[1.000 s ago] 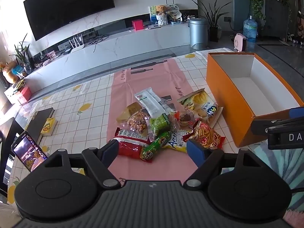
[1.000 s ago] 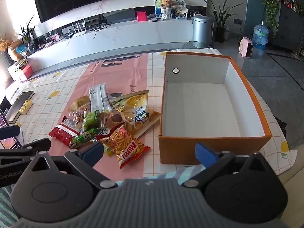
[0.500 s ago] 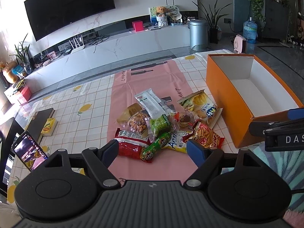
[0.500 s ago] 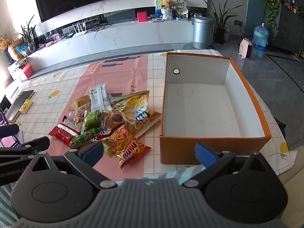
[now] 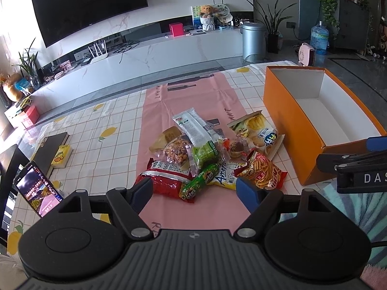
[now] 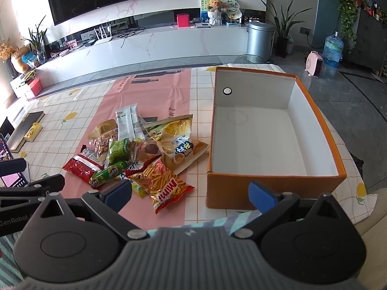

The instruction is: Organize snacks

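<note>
A pile of snack packets lies on the pink runner; it also shows in the right wrist view. Among them are a red bag, a green tube packet, an orange Mimi fries bag and a white-green long pack. An empty orange box with a white inside stands to the right of the pile, also in the left wrist view. My left gripper is open and empty, just before the pile. My right gripper is open and empty, near the box's front corner.
A phone leans at the left table edge, beside a dark book and a yellow card box. The checked tablecloth covers the table. A TV console and a bin stand beyond the table.
Both grippers have drifted slightly; the pile and the box sit a little lower and nearer in the views. Nothing was taken hold of.
</note>
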